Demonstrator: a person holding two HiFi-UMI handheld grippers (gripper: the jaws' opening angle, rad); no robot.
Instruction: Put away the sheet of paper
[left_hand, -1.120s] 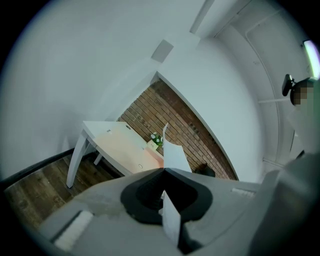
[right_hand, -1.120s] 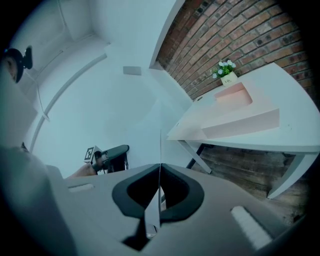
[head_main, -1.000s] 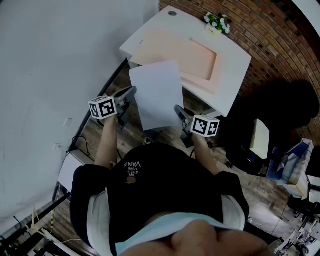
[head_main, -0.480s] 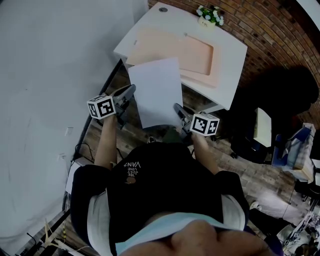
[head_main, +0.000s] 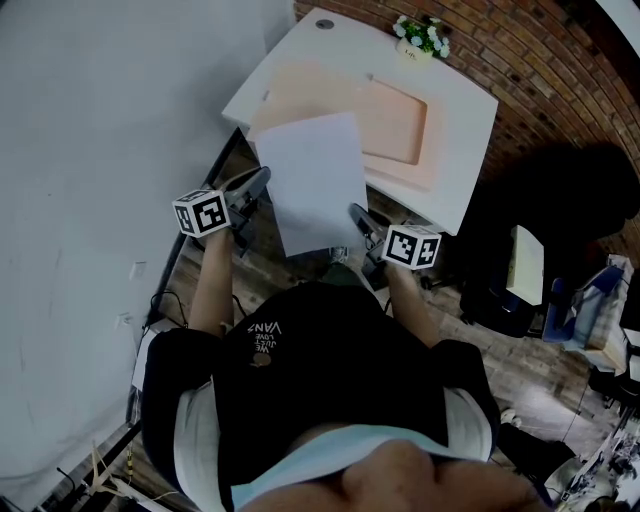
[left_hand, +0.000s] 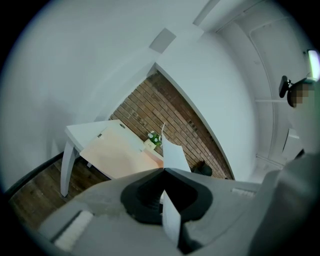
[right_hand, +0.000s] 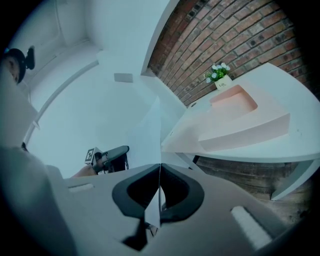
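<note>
A white sheet of paper (head_main: 312, 180) hangs flat in the air in front of the person, its far end over the near edge of the white desk (head_main: 465, 130). My left gripper (head_main: 264, 179) is shut on the sheet's left edge, and the paper (left_hand: 171, 155) runs edge-on out of its closed jaws. My right gripper (head_main: 354, 214) is shut on the sheet's near right corner, where the paper (right_hand: 150, 135) also shows edge-on. A pale pink tray (head_main: 385, 115) lies on the desk just beyond the sheet.
A small pot of white flowers (head_main: 420, 36) stands at the desk's far edge against a brick wall (head_main: 540, 60). A white wall (head_main: 90, 120) runs along the left. Dark furniture and bags (head_main: 560, 300) crowd the wooden floor at the right.
The desk and tray have shifted slightly in the head view as the head moved. Both grippers still hold the sheet in much the same place.
</note>
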